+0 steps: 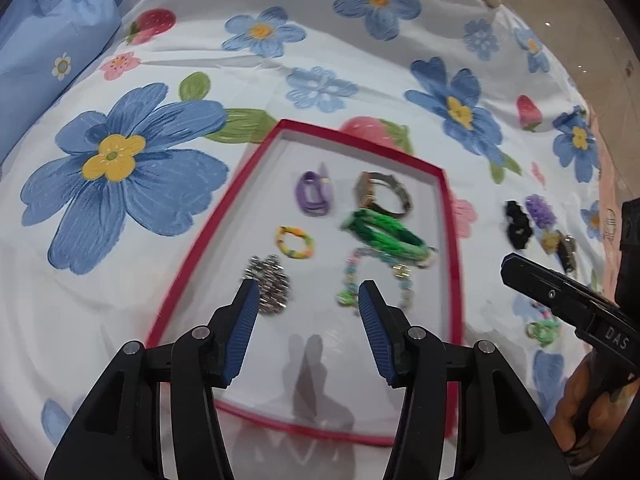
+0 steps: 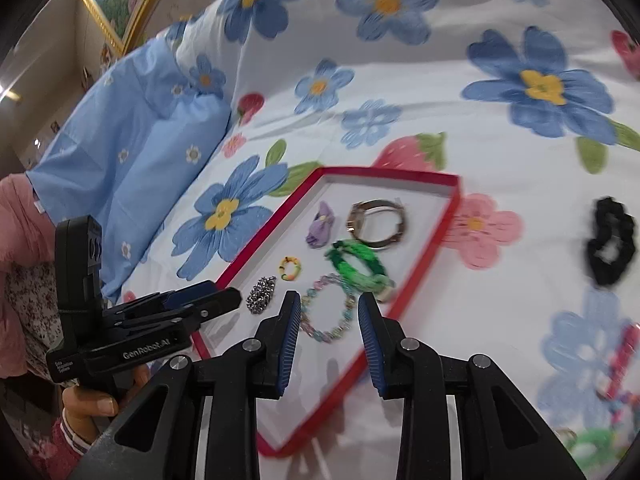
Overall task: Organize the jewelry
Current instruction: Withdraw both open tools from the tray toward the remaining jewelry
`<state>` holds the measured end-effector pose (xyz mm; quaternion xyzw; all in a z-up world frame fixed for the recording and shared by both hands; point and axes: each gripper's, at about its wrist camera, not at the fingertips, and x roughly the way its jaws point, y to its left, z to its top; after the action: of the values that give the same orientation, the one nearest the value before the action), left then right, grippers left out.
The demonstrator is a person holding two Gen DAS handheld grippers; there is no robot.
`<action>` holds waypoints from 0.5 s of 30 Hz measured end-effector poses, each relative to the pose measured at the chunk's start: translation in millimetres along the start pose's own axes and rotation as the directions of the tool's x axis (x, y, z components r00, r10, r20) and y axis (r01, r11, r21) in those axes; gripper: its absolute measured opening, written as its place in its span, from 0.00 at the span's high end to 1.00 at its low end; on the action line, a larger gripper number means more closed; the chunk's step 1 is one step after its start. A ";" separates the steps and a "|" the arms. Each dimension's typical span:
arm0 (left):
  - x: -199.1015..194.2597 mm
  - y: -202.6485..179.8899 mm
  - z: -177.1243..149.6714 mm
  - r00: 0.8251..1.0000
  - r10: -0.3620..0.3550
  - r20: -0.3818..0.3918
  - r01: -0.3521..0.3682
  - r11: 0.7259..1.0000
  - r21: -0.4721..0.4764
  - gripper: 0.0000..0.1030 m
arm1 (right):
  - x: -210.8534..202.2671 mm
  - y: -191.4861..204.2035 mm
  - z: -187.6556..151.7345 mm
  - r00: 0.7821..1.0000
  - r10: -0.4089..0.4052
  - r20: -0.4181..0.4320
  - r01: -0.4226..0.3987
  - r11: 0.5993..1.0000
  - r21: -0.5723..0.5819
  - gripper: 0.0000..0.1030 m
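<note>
A red-rimmed white tray (image 1: 447, 216) lies on a floral bedsheet; it also shows in the right wrist view (image 2: 416, 276). In it lie a purple piece (image 1: 313, 193), a watch (image 1: 382, 193), a green bracelet (image 1: 384, 236), a yellow ring (image 1: 295, 242), a silver chain (image 1: 272, 284) and a pastel bead bracelet (image 2: 328, 312). My left gripper (image 1: 307, 300) is open and empty above the tray's near part. My right gripper (image 2: 329, 312) is open and empty above the bead bracelet. Outside the tray lie a black scrunchie (image 2: 610, 246), a purple piece (image 1: 540, 210) and a green piece (image 1: 542, 330).
A light blue pillow (image 2: 132, 152) lies at the far left of the bed. A framed picture (image 2: 116, 0) hangs on the wall behind. More beaded pieces (image 2: 618, 364) lie at the right edge. The right gripper's finger (image 1: 560, 296) reaches in beside the tray.
</note>
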<state>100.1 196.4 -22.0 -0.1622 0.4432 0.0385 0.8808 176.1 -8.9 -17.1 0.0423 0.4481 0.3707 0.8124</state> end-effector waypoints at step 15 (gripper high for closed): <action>-18.0 -72.0 -35.3 0.991 -0.132 -0.026 0.133 0.989 0.070 0.51 | -103.0 -79.7 -55.1 0.985 -0.152 0.076 0.139 0.978 0.157 0.62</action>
<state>77.3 118.5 -9.1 -0.1598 0.4420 -0.0379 0.8819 145.8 -146.8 -10.1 0.0869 0.4406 0.2730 0.8508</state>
